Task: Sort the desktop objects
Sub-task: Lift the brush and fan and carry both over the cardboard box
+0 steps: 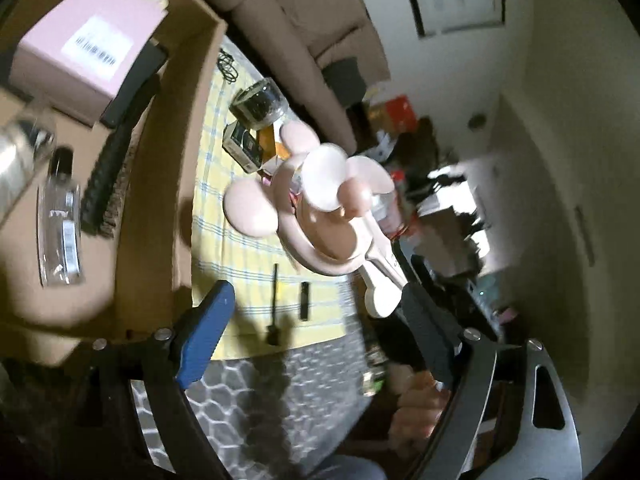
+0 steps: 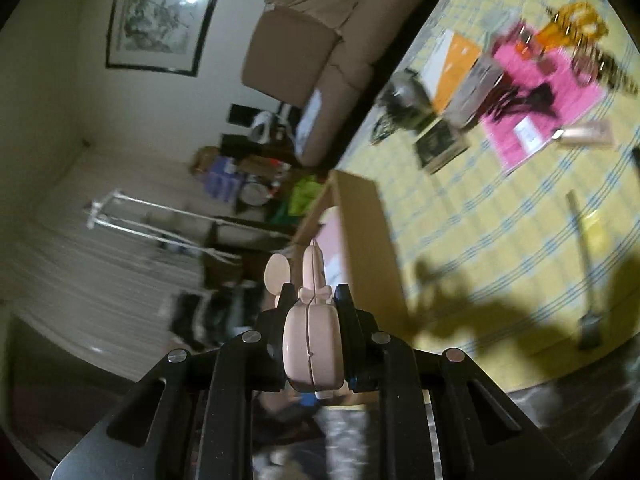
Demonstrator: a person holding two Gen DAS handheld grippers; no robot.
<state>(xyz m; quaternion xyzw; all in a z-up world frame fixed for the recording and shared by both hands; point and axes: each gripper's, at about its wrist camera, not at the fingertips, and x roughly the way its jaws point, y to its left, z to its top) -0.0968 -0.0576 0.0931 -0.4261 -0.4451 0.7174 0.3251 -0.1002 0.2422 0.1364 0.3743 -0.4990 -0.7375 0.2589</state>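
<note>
A pink hand-held fan with mouse ears [image 1: 320,208] hangs in the air above the yellow checked tablecloth [image 1: 236,240]. My right gripper [image 2: 311,300] is shut on the fan's handle [image 2: 312,344]; in the left wrist view its dark fingers [image 1: 424,320] clamp that handle. My left gripper [image 1: 320,312] is open and empty, its blue pad [image 1: 204,332] just right of the cardboard box [image 1: 160,184]. The box holds a pink carton [image 1: 88,40], a clear bottle [image 1: 60,236], a black comb [image 1: 108,176] and a dark flat item.
On the cloth lie a glass jar [image 1: 260,102], a small dark box [image 1: 242,144], a black brush [image 1: 275,304], a small black stick [image 1: 305,300], a pink booklet [image 2: 540,96], an orange-white card [image 2: 452,68] and orange scissors [image 2: 576,20]. A brown sofa [image 1: 304,20] stands behind.
</note>
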